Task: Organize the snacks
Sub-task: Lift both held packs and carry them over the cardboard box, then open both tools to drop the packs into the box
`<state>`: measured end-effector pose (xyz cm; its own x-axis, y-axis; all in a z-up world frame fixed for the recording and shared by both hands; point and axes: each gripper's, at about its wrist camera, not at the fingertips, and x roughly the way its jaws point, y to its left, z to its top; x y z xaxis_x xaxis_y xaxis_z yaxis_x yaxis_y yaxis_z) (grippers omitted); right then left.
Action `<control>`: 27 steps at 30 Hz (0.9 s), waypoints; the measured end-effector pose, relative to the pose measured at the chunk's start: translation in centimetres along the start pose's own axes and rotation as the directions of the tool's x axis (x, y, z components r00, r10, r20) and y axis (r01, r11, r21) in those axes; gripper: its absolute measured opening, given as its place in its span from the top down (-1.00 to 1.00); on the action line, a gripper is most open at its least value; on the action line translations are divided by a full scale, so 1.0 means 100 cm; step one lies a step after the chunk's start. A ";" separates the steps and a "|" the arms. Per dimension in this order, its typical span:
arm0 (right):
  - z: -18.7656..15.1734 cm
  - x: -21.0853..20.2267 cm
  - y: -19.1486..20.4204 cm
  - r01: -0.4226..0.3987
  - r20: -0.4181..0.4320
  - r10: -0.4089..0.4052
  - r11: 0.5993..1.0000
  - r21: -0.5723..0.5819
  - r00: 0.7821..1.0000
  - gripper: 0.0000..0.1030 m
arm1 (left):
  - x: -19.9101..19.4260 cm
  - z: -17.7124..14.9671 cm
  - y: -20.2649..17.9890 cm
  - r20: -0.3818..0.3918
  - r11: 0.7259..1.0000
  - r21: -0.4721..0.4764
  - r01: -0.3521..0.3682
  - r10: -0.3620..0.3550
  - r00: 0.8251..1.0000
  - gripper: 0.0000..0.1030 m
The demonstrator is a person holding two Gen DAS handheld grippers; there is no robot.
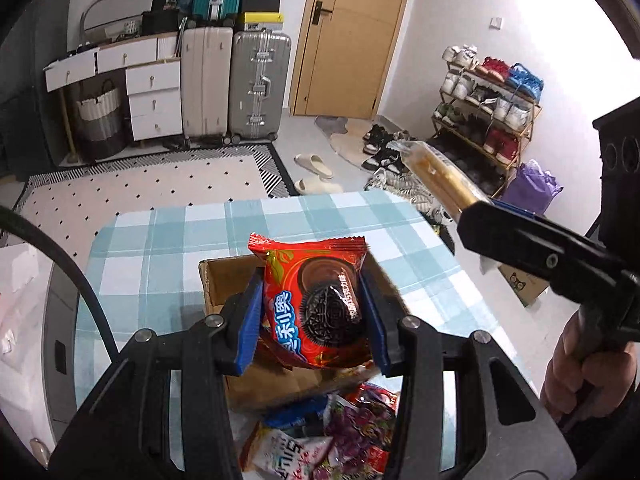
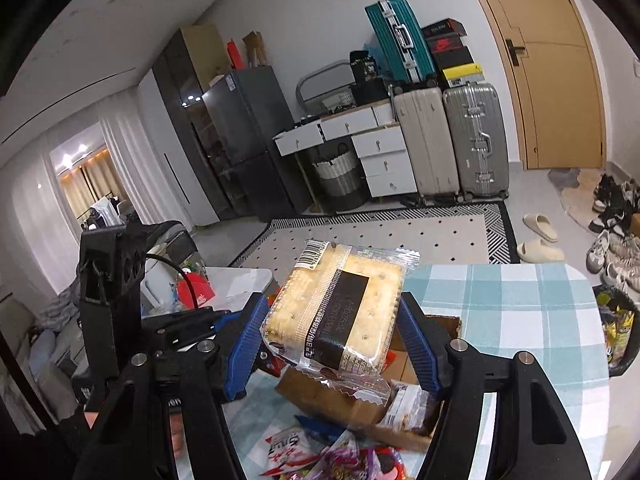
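Observation:
My left gripper [image 1: 314,312] is shut on a red Oreo packet [image 1: 318,304], held above an open cardboard box [image 1: 224,280] on the blue checked tablecloth [image 1: 160,248]. My right gripper [image 2: 334,328] is shut on a clear pack of cream crackers [image 2: 336,312], also held over the cardboard box [image 2: 444,324]. In the left wrist view the right gripper [image 1: 472,216] comes in from the right with the cracker pack [image 1: 432,172] sticking out of it. The left gripper [image 2: 216,324] shows at the left of the right wrist view. Loose snack packets [image 1: 320,436] lie on the cloth at the near edge.
Several more snack packets [image 2: 332,456] lie in front of the box. A dark bin with snack bags [image 2: 618,328] stands right of the table. Beyond the table are a patterned rug [image 1: 160,184], suitcases [image 1: 260,84], white drawers [image 1: 154,96], slippers [image 1: 316,172], a shoe rack [image 1: 488,108] and a wooden door [image 1: 352,36].

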<state>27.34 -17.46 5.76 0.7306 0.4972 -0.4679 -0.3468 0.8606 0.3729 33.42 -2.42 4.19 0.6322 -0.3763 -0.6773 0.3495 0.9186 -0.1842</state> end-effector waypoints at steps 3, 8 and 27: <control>0.002 0.020 -0.010 0.011 -0.026 -0.011 1.000 0.010 1.000 -0.28 | 0.027 0.000 0.009 -0.031 1.000 -0.014 0.003 -0.003 1.000 0.19; -0.003 0.054 -0.024 0.033 -0.074 -0.032 0.999 0.001 0.997 -0.28 | 0.068 -0.009 0.019 -0.081 1.000 -0.018 -0.017 0.015 0.997 0.19; -0.062 0.138 -0.072 0.057 -0.271 -0.048 0.998 0.024 0.961 -0.31 | 0.158 -0.038 0.061 -0.183 0.998 -0.036 -0.055 0.047 0.982 0.18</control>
<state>36.32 -16.14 -8.35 0.5594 0.4666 -0.6850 -0.2908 0.8844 0.3650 42.86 -2.34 -10.36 0.5105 -0.3043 -0.8042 0.2891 0.9416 -0.1727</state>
